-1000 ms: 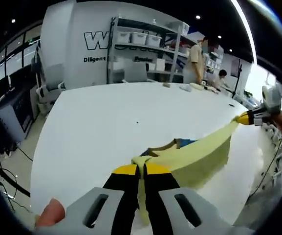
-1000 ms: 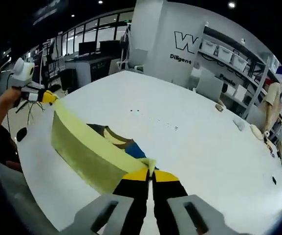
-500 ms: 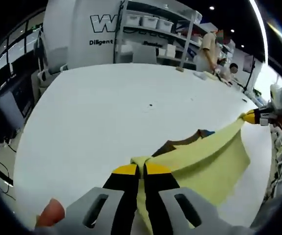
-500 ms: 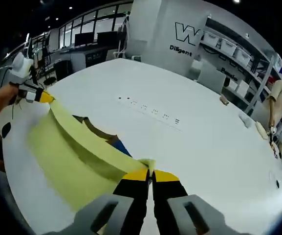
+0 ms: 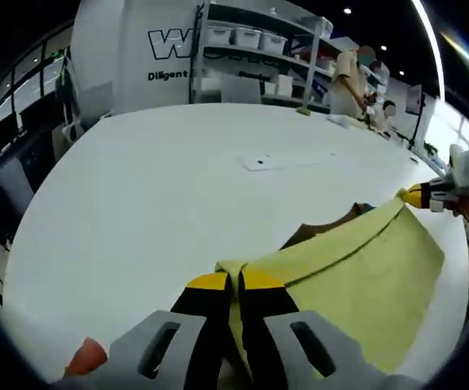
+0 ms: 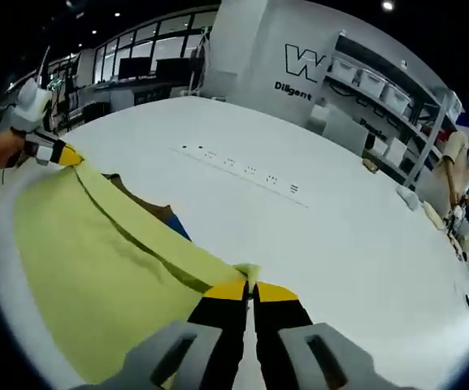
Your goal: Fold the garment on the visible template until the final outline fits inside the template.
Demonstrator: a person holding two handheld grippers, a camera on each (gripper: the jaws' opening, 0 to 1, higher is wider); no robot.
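A pale yellow garment (image 5: 356, 268) with a brown and blue part (image 5: 332, 227) under its far edge hangs stretched between both grippers above the white table (image 5: 161, 187). My left gripper (image 5: 234, 280) is shut on one corner of its top edge. My right gripper (image 6: 250, 288) is shut on the other corner, and it appears in the left gripper view as a yellow-tipped tool (image 5: 419, 195) at the right. The left gripper (image 6: 55, 154) appears at the far left of the right gripper view. The cloth (image 6: 88, 260) spreads wide below the taut edge.
Small dark marks (image 6: 242, 171) run in a line across the table. Shelving with white bins (image 5: 250, 49) and a grey wall with lettering stand behind. People stand at the far right (image 5: 352, 81). A hand (image 5: 84, 357) shows by the left gripper's base.
The garment has swung up and spread out toward the cameras, showing a much wider yellow face than before. Both grippers keep their hold on its corners.
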